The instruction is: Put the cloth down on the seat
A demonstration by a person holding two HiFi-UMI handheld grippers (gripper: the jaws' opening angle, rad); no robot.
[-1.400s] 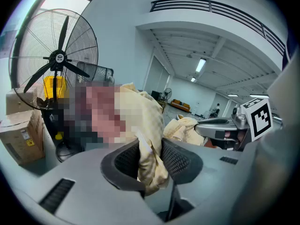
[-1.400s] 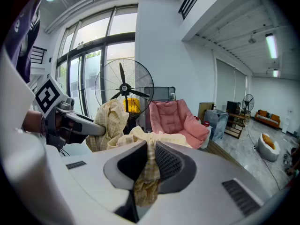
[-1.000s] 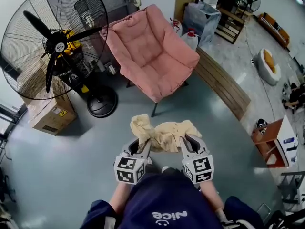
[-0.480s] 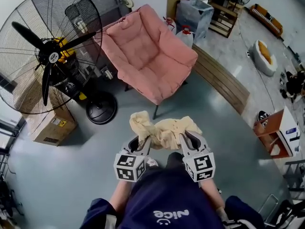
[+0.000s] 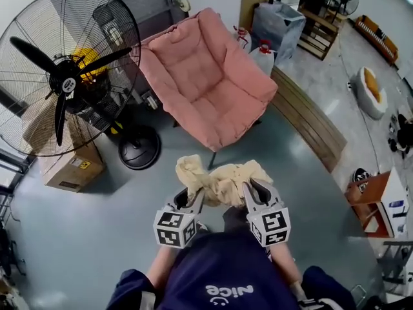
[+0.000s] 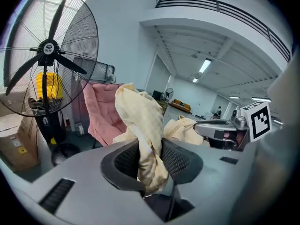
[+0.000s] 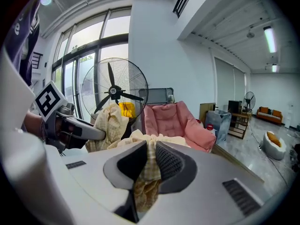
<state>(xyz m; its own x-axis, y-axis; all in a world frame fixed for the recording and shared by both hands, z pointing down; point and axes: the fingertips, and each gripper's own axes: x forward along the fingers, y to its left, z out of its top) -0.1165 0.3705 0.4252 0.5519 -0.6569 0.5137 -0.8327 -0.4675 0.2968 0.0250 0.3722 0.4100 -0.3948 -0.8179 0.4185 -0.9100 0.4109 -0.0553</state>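
A pale yellow cloth [image 5: 219, 179] hangs bunched between both grippers, over the grey floor in front of the pink padded chair [image 5: 203, 76]. My left gripper [image 5: 191, 197] is shut on one end of the cloth [image 6: 143, 135], which sticks up between its black pads. My right gripper [image 5: 250, 192] is shut on the other end of the cloth [image 7: 149, 172]. The chair's seat [image 5: 226, 112] lies ahead of the grippers with nothing on it. The chair [image 6: 101, 114] shows in the left gripper view behind the cloth and in the right gripper view as the chair [image 7: 176, 121].
A big black standing fan [image 5: 68, 70] is at the left, its round base [image 5: 137, 150] on the floor near the chair's legs. A cardboard box [image 5: 68, 170] sits beside it. A low wooden bench [image 5: 306, 121] runs along the right. Boxes and shelves stand behind the chair.
The chair and fan have shifted slightly in the head view, first up and left, then back down and right. Both grippers keep their hold on the cloth.
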